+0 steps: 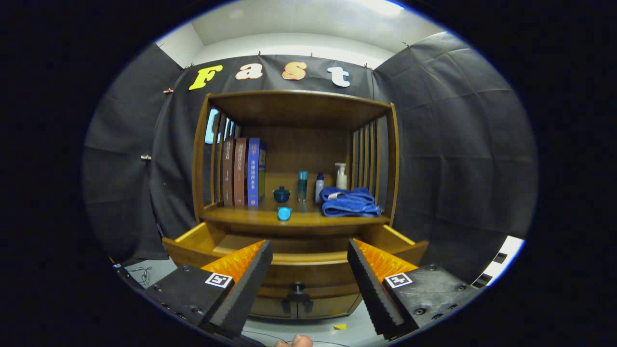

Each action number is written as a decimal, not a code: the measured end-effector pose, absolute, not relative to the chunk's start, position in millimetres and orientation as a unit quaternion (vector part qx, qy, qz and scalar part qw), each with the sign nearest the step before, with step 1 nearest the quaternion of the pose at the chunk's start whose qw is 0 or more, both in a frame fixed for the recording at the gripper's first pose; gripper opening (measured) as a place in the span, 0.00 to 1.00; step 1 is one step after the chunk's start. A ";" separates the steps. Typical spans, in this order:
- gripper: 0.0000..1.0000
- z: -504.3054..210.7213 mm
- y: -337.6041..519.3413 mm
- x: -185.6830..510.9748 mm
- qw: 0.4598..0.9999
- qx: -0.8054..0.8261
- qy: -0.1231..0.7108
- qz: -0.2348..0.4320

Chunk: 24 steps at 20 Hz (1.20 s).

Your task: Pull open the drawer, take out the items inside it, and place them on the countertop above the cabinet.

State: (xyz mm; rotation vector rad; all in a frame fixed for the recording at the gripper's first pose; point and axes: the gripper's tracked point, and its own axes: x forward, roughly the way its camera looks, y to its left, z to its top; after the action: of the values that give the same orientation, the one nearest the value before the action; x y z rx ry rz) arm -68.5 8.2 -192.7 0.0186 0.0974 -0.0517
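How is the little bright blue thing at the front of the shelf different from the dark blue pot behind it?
The bright blue piece is lighter in colour; the dark pot is deep teal. The piece lies at the shelf's front edge, while the pot stands further back beside the books. The pot has a knobbed top; the piece looks flatter. Both rest on the countertop, beyond the open gripper.

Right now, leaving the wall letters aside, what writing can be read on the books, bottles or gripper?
books: spine lettering, too small and blurred to read.
bottles: no legible label.
markers by the fingers: coded squares, no words.
gripper: open, fingers apart before the pulled-out drawer.
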 end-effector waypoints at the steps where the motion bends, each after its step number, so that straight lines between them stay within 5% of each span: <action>1: 0.99 -206.0 8.6 -70.6 0.998 0.012 0.056 -0.023; 11: 0.99 -312.3 12.0 -47.6 0.991 0.049 0.123 -0.009; 24: 0.98 -304.3 25.1 4.3 0.991 0.024 0.129 0.032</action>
State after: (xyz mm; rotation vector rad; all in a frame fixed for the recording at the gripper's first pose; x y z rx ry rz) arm 4.3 25.1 -304.3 0.0482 0.2582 0.0647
